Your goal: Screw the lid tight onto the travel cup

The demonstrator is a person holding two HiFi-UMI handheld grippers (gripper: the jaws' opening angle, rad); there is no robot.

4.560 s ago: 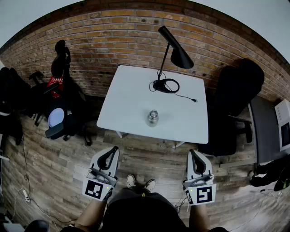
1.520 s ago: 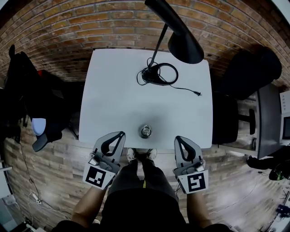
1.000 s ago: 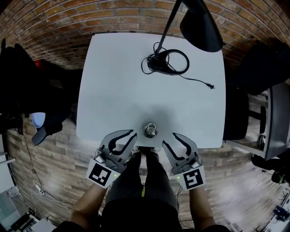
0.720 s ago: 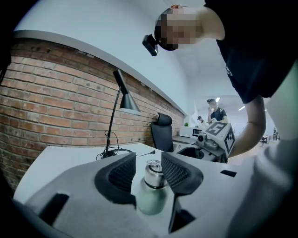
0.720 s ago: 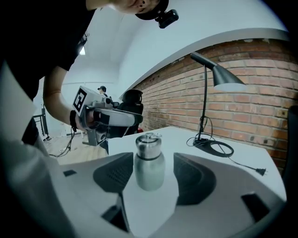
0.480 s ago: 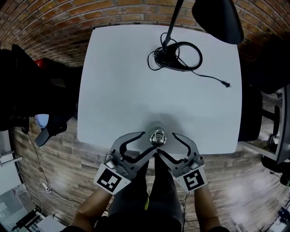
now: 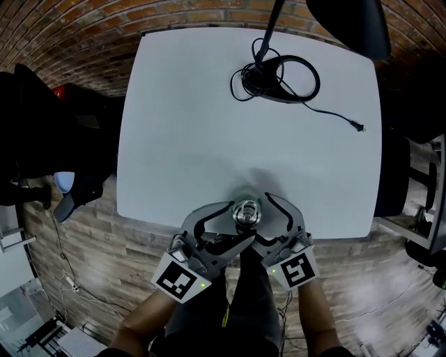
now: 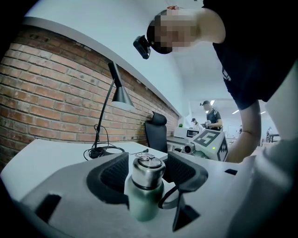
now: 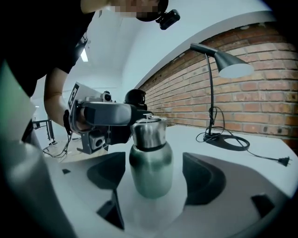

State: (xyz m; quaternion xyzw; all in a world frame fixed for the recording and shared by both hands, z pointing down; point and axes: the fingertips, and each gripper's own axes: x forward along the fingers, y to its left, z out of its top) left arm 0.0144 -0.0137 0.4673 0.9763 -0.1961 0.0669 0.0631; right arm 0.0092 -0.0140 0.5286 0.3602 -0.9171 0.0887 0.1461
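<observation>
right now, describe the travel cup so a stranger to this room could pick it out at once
Find the white table by the brick wall. At its near edge, opposite the black lamp, stands the travel cup: small, upright, pale green with a shiny steel lid.

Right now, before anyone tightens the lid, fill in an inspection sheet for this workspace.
Surface: white table.
Job's things: travel cup upright near the front edge, lid on top; tightness can't be told.
Clutter: black desk lamp at the far side.
Grippers: left gripper and right gripper open, jaws just opened wider, the cup between each pair, unclamped.
Cables: lamp cable coiled round the base, plug loose on the table.
Surroundings: brick wall, wooden floor, office chair.
</observation>
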